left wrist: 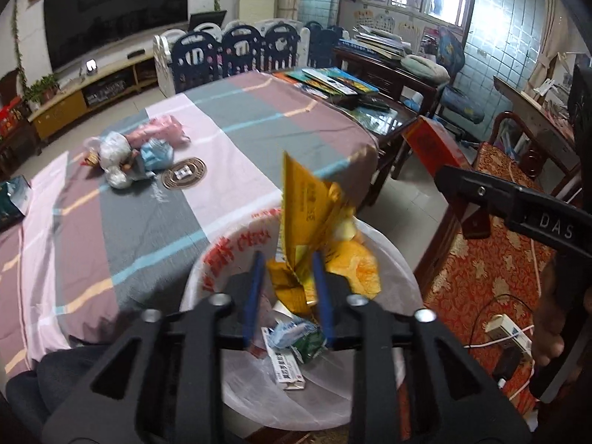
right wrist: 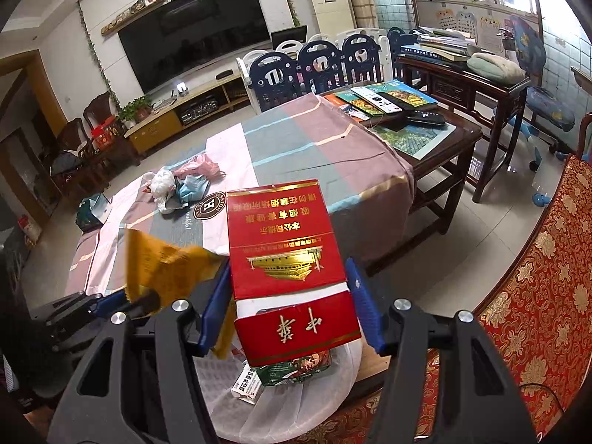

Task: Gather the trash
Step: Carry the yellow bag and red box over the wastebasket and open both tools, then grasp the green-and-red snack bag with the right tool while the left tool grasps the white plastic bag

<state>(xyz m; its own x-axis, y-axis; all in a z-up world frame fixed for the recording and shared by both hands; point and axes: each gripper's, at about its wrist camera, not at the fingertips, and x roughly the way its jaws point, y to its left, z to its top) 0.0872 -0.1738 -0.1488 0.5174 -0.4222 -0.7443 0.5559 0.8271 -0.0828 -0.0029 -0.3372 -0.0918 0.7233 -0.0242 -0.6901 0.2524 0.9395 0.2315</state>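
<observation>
My left gripper (left wrist: 288,259) hangs over a white lined bin (left wrist: 392,259). A crumpled yellow wrapper (left wrist: 307,203) stands loose between its blue pads, with a gap on the left side. The bin holds a yellow bag, a green packet and a small medicine box (left wrist: 288,370). My right gripper (right wrist: 288,266) is shut on a red cigarette carton (right wrist: 285,244) above the same bin (right wrist: 344,362). In the right wrist view the left gripper (right wrist: 111,303) and the yellow wrapper (right wrist: 166,266) show at the left. A pile of plastic bags and a mask (left wrist: 129,151) lies on the table.
The table wears a striped cloth (left wrist: 240,118); a dark green packet (left wrist: 11,199) lies at its left edge. Remotes and books (right wrist: 388,103) cover the far end. A chair with a red patterned cushion (left wrist: 481,277) carries a power strip (left wrist: 507,329) and cables.
</observation>
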